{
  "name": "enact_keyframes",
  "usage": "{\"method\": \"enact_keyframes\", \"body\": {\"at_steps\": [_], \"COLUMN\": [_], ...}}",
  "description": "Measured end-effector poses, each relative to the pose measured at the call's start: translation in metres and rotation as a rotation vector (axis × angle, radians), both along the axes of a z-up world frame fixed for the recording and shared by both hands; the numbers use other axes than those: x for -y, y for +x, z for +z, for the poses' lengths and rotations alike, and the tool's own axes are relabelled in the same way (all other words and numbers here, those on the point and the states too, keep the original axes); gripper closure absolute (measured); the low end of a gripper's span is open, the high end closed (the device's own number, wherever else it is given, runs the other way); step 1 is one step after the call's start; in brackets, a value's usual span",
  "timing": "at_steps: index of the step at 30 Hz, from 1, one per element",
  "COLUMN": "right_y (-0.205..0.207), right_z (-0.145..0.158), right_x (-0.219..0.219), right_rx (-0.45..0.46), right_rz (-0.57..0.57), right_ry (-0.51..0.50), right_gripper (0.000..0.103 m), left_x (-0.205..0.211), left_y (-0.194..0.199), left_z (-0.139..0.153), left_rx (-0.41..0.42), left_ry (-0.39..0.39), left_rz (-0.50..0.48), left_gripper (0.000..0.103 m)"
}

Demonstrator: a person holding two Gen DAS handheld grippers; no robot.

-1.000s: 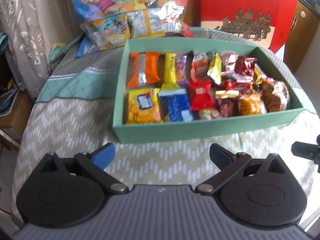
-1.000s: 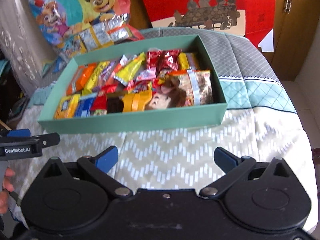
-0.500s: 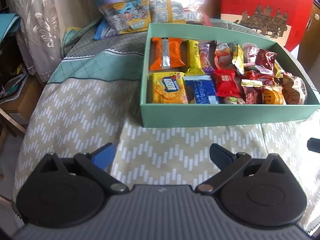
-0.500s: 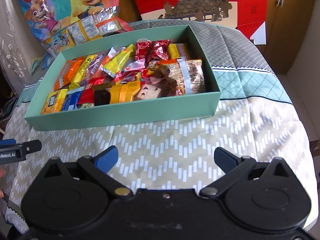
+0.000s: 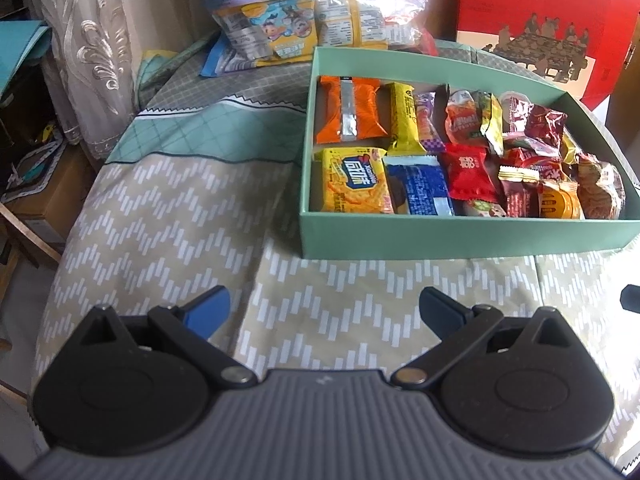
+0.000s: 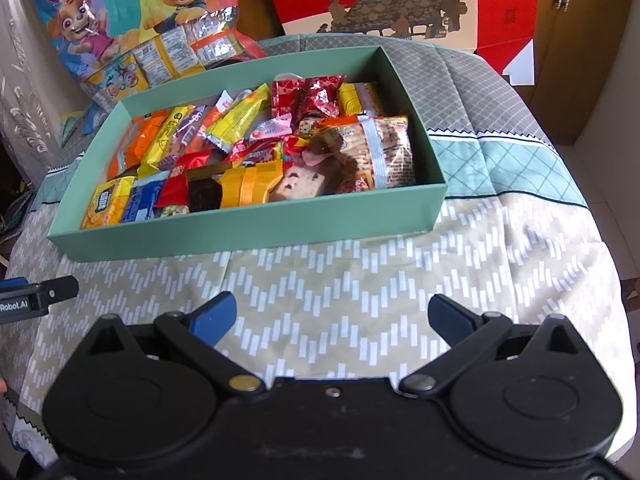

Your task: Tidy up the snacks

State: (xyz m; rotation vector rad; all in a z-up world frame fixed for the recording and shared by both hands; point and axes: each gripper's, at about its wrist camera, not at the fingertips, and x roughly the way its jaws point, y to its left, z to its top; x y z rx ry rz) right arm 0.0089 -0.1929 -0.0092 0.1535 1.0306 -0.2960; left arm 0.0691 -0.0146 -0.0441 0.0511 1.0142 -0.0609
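Both grippers, left point(image 5: 325, 306) and right point(image 6: 331, 314), hover with fingers spread wide and empty above the zigzag-patterned cloth point(image 6: 360, 280). Beyond them sits the green box point(image 6: 248, 224), packed with snacks point(image 6: 256, 148). Farther back lie cartoon snack bags point(image 5: 304, 28).

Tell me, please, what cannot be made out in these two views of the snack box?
- Left wrist view: the green box's right end is cut off by the frame edge.
- Right wrist view: the left tongs are mostly cut off at the left edge.
- Both views: lower snacks hidden under the top wrappers.
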Motion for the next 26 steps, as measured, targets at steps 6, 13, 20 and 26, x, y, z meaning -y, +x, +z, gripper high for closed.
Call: {"method": "enact_keyframes", "body": {"at_steps": [6, 13, 20, 26], "right_y": [0.001, 0.003, 0.005, 0.008], "right_z": [0.005, 0.011, 0.011, 0.013], "right_x": [-0.001, -0.003, -0.005, -0.007], "right_rx": [0.011, 0.023, 0.019, 0.017], "right_rz": [0.001, 0.003, 0.003, 0.01], "right_ry": [-0.006, -0.014, -0.016, -0.028], "right_gripper": [0.0, 0.0, 0.0, 0.0], "left_x": [0.003, 0.005, 0.008, 0.009], "left_y": [0.0, 0.0, 0.0, -0.001], "left_z": [0.004, 0.01, 0.012, 0.014], "left_rx": [0.007, 0.021, 0.024, 0.029], "left_ry": [0.015, 0.022, 0.044, 0.044], "left_rz": [-0.005, -0.014, -0.03, -0.045], "left_gripper": [0.0, 0.0, 0.0, 0.0]}}
